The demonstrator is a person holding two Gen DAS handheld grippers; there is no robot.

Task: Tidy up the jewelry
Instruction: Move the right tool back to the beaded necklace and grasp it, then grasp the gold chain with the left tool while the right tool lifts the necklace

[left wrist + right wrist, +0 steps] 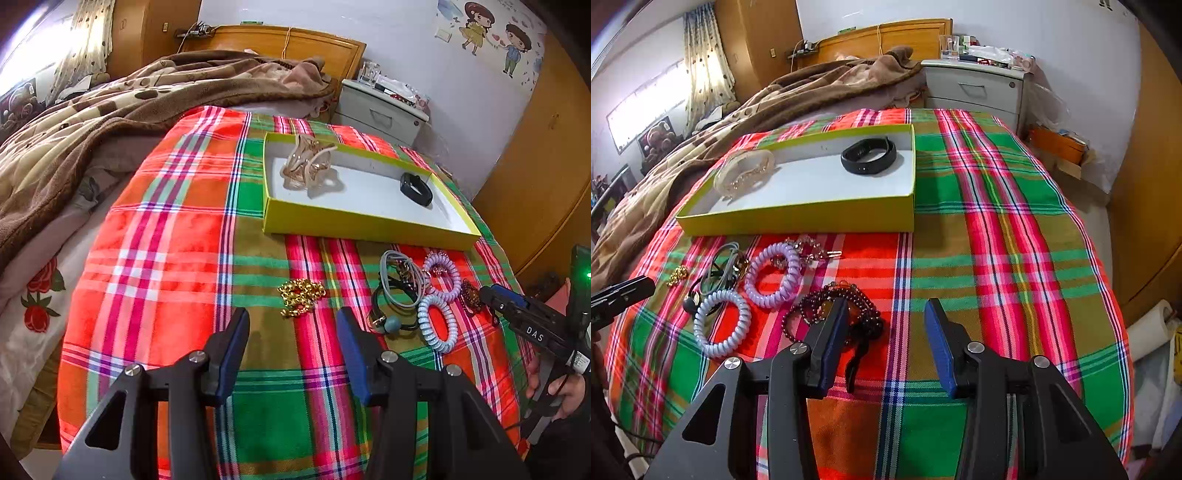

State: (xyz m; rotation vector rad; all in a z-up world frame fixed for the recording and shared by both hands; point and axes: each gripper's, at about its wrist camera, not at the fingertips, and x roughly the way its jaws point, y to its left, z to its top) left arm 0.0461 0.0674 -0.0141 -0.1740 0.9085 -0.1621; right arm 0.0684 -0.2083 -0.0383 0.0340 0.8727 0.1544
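A yellow-green box [354, 223] [798, 219] with a white floor lies on the plaid cloth. It holds a clear beige hair claw [308, 166] [744, 173] and a black wristband [416, 188] [868, 155]. In front of the box lie a gold chain [301, 295] [677, 275], two pale spiral hair ties [437, 325] [772, 275], grey and black cords [397, 291] and a dark red bead bracelet [836, 314]. My left gripper [293, 315] is open just short of the gold chain. My right gripper [886, 306] is open; its left finger overlaps the bead bracelet.
The plaid cloth [166, 240] covers the near part of a bed; a brown blanket [110, 107] is bunched behind it. A white bedside cabinet [975, 88] stands beyond the box, wooden wardrobe doors [1152, 184] to the right. A hand [565, 387] holds the right gripper.
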